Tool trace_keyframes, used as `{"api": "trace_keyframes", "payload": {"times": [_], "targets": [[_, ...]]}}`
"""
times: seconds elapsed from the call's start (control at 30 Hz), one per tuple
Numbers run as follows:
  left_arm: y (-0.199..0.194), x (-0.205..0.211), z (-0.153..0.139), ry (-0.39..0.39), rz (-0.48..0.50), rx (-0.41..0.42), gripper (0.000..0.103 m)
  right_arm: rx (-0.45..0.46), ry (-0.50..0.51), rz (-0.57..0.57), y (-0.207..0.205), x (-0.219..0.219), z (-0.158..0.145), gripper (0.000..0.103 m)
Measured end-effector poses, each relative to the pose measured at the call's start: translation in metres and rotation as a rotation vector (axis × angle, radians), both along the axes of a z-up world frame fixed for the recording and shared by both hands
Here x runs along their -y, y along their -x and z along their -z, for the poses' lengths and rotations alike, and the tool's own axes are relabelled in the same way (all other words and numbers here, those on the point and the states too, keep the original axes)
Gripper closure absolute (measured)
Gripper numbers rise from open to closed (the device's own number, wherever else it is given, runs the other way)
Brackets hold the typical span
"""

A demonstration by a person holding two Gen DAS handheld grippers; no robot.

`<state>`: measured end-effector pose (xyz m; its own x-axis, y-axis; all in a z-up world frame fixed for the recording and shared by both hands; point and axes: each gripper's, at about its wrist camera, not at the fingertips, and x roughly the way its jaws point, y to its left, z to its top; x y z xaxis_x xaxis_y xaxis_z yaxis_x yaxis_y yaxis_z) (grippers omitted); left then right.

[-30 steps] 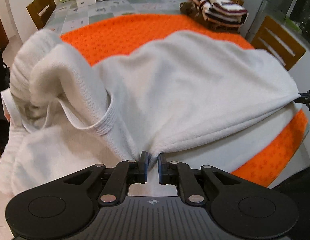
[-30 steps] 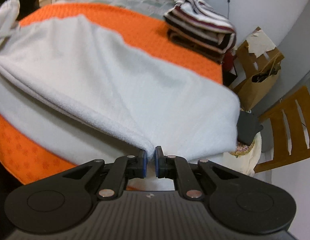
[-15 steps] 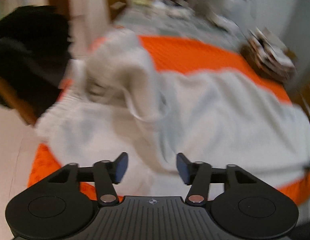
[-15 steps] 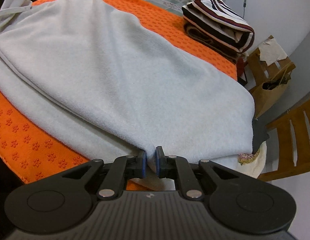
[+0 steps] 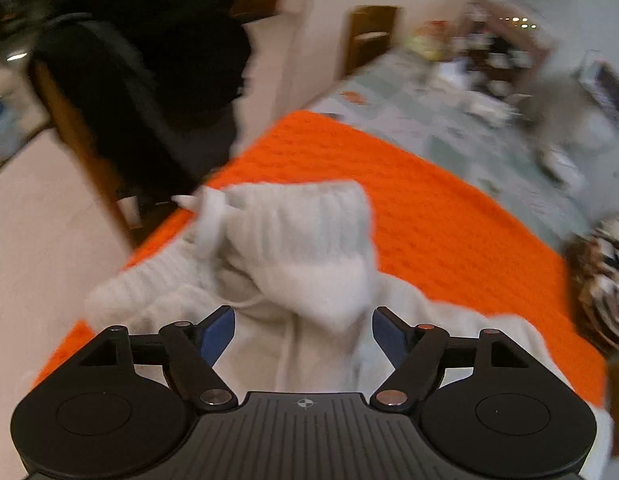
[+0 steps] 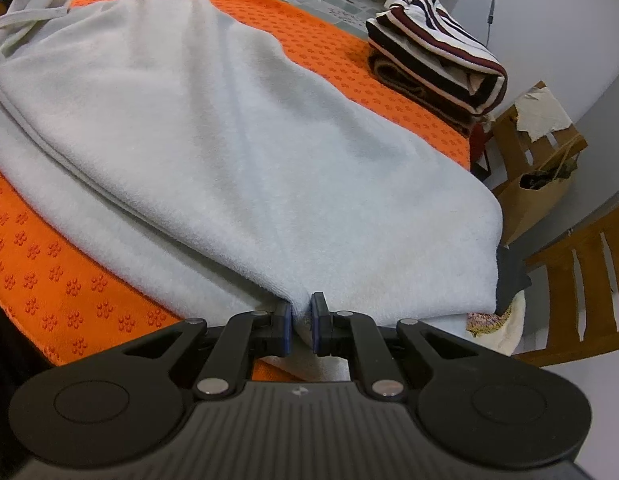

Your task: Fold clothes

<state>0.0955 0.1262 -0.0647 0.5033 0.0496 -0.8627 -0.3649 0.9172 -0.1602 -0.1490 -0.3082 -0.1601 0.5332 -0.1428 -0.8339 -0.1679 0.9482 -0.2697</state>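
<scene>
White garment (image 6: 237,152) edge pinched in right claw (image 6: 300,322); left claw (image 5: 303,330) wide, view blurred.

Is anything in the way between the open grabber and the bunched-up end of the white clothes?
Nothing visible blocks it. The left gripper is open right over the bunched ribbed end of the white garment, with only that cloth between its fingers. The picture is blurry, though.

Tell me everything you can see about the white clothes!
The white clothes look like soft, fuzzy fleece, folded over so two layers show along the near edge. They lie spread across the orange mat. At the far end sit a ribbed cuff and a drawstring. The right gripper pinches the near edge shut. The left gripper is open over the bunched ribbed end, holding nothing.
</scene>
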Motion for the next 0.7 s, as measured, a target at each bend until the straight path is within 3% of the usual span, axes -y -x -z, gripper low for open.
{"api": "trace_keyframes", "payload": {"times": [0.1,0.2,0.3,0.57,0.7], "targets": [[-0.012,0.007,-0.011,-0.037,-0.055,-0.039,0.023,0.004,0.001,0.020,-0.001,0.000,0.001,0.091],[-0.026,0.021,-0.018,-0.089,-0.016,-0.050,0.010,0.010,-0.003,0.040,-0.001,0.000,0.001,0.091],[-0.044,0.033,-0.015,-0.183,-0.020,-0.111,0.004,0.018,-0.009,0.056,-0.001,0.000,0.003,0.091],[-0.083,0.031,0.010,-0.196,-0.209,-0.259,0.003,0.042,-0.026,0.076,0.003,0.001,0.005,0.091],[-0.075,0.018,0.020,-0.175,-0.230,-0.272,0.016,0.048,-0.039,0.081,0.004,0.003,0.006,0.091]]}}
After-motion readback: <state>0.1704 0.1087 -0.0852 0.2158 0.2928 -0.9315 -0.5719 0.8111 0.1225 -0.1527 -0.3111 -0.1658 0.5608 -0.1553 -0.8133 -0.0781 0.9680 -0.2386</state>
